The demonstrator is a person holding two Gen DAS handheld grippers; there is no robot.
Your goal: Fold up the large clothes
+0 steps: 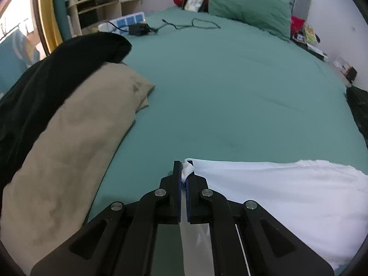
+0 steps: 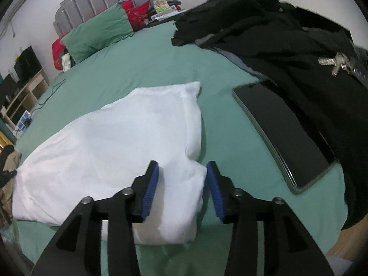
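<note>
While the left gripper point(image 1: 185, 172) pinches a bunched corner of the folded white cotton garment point(image 1: 276, 191) at lower centre of its view, the right gripper point(image 2: 182, 179) stands spread, its blue pads on either side of the garment's near fold without pressing on it. That garment lies on the green bedsheet point(image 1: 230, 80). A tan folded cloth point(image 1: 76, 138) lies at left, and a black tablet point(image 2: 283, 133) at right.

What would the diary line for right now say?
left tongs: shut on white garment corner | right tongs: open, straddling its near fold, pads clear | bed: tan folded garment lies left
</note>
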